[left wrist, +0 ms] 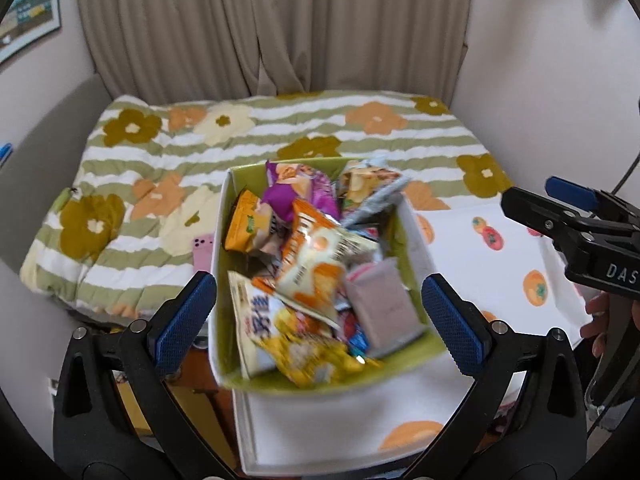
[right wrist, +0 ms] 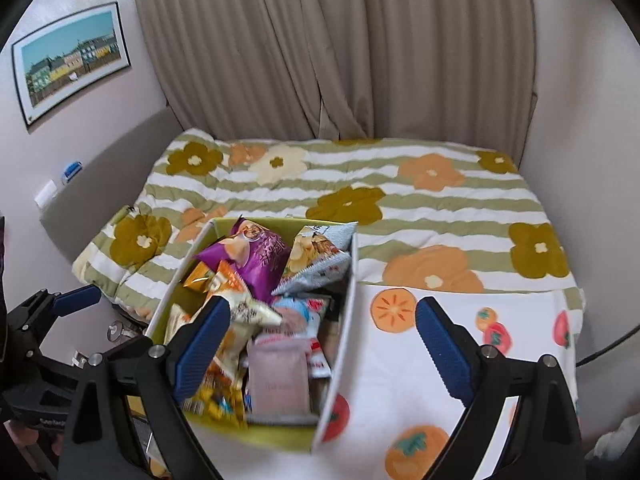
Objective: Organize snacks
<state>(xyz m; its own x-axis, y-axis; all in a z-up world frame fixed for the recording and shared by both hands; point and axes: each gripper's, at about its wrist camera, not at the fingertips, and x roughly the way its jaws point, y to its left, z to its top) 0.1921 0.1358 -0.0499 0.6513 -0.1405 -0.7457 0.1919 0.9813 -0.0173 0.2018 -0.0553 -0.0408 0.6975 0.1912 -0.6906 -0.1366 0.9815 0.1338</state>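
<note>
Green-lined and white outside, the box (left wrist: 224, 280) sits at the near edge of the bed (left wrist: 280, 132), its long axis running away from the cameras toward the curtain (left wrist: 280, 20). Snacks (left wrist: 316, 264) fill it in a loose heap — a purple bag (right wrist: 256, 256) at the far end. Left gripper (left wrist: 320, 320) stands wide, its pads straddling the box without touching. Right gripper (right wrist: 320, 348) is wide too, nothing held — its left pad over the snacks, its right over the persimmon-print cloth (right wrist: 520, 360).
</note>
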